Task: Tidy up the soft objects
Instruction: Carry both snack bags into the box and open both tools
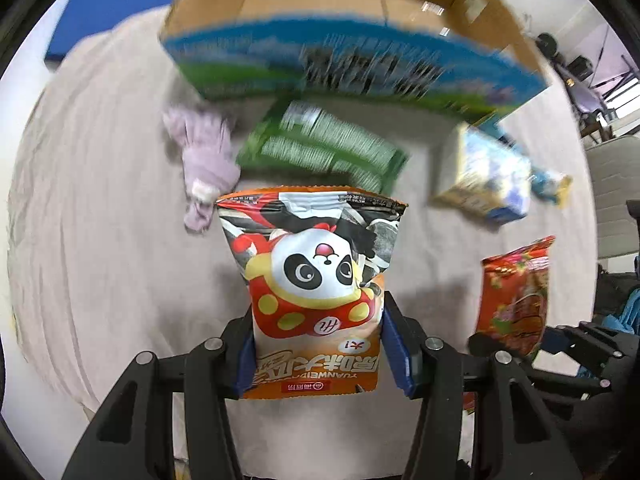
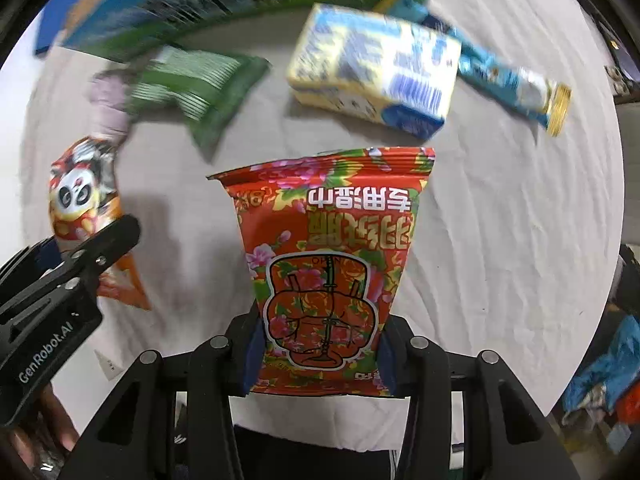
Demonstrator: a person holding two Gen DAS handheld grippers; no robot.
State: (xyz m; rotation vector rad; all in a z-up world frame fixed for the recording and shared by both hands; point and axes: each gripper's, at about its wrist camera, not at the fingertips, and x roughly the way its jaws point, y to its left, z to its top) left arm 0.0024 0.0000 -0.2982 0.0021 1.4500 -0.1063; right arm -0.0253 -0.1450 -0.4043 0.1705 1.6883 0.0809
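Note:
My left gripper (image 1: 318, 344) is shut on an orange panda snack bag (image 1: 316, 280) and holds it above the white cloth. It also shows in the right wrist view (image 2: 80, 200). My right gripper (image 2: 322, 352) is shut on a red floral pouch (image 2: 332, 260), also seen in the left wrist view (image 1: 516, 296). An open cardboard box (image 1: 352, 24) with a blue-green printed side stands at the far edge. On the cloth lie a green packet (image 1: 324, 148), a lilac soft toy (image 1: 204, 160), a yellow-blue carton (image 2: 376, 68) and a blue tube packet (image 2: 516, 84).
The round table is covered by a white cloth (image 1: 100, 240). A blue board (image 1: 104, 12) lies at the far left. Chairs and room clutter (image 1: 600, 100) stand beyond the right edge. Blue fabric (image 2: 604, 376) lies off the table at the right.

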